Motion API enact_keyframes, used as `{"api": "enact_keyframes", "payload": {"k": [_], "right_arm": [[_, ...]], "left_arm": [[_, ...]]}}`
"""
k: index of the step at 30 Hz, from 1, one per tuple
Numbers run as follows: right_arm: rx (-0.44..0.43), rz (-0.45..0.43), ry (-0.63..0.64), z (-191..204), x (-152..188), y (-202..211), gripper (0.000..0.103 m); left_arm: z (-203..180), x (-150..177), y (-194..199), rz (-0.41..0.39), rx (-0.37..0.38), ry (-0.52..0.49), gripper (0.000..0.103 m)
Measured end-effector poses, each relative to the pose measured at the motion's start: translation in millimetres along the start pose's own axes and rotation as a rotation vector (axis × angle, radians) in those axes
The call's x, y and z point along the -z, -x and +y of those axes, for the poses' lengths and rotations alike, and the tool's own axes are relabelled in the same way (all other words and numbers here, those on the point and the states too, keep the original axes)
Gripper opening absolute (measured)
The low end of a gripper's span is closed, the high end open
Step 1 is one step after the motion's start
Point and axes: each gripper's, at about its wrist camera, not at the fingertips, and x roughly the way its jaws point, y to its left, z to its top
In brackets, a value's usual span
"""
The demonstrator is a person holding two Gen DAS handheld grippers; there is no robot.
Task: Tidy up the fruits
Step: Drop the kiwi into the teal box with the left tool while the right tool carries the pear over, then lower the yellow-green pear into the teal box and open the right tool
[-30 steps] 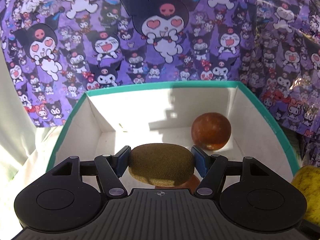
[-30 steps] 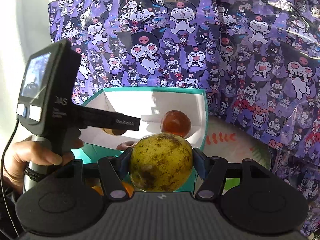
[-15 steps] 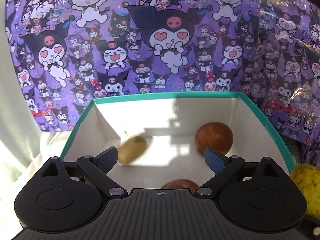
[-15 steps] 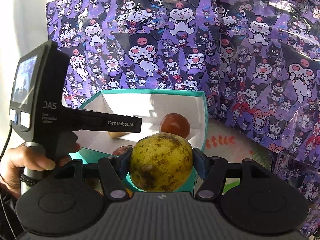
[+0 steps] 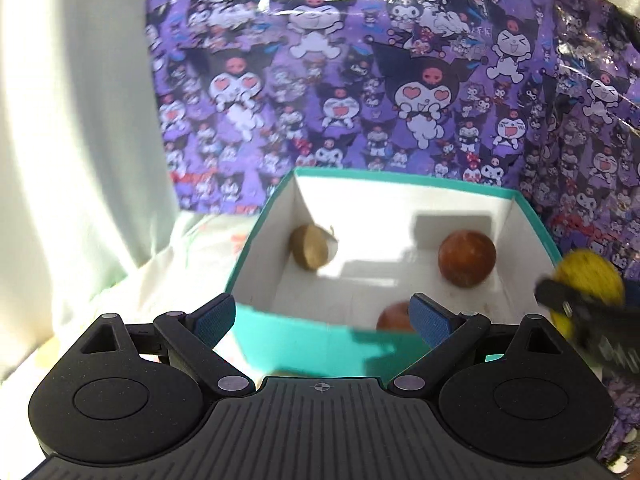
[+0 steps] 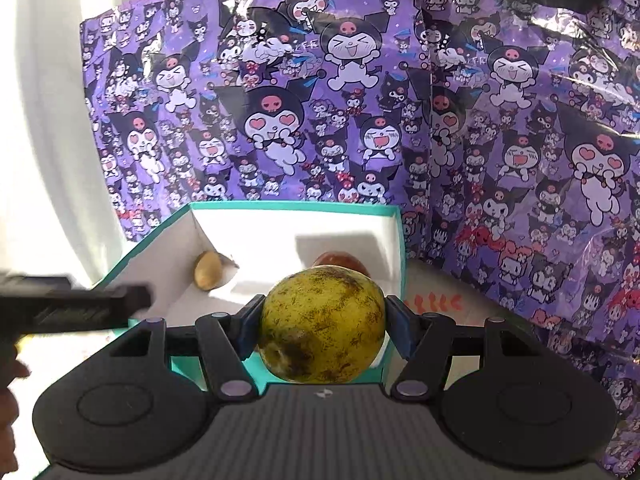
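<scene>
Behind everything hangs a big purple cartoon sheet (image 6: 440, 100), and before it stands the box (image 6: 296, 207) with a teal rim and white inside. In the box lie a kiwi (image 5: 313, 253) in the far left corner, a round red-brown fruit (image 5: 466, 259) near the far right wall, and another red-brown fruit (image 5: 394, 317) close to the near wall. The right tongs (image 6: 322, 326) pinch a yellow spotted fruit (image 6: 322, 326) by its two sides, just in front of the near edge of the box. The left tongs (image 5: 324, 316) are spread wide with nothing between them. I think the step now is to place the yellow fruit: carry it over the near wall, lower it to the free white floor in the middle, away from the other fruits, and open only when it rests, so it does not roll.
</scene>
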Motion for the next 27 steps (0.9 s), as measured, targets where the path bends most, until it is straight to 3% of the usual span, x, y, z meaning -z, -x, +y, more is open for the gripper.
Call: {"api": "enact_keyframes", "payload": {"k": [11,27], "right_arm": [[0.034,0.031,-0.008,-6,3,-31,0.063],[0.077,0.016,0.047,-2,1,-39,0.063]], "left_arm": [[-11,15,3,0.048,0.009,-0.042,0.097],[-11,16,-3,0.082,0.012,-0.042,0.097]]}}
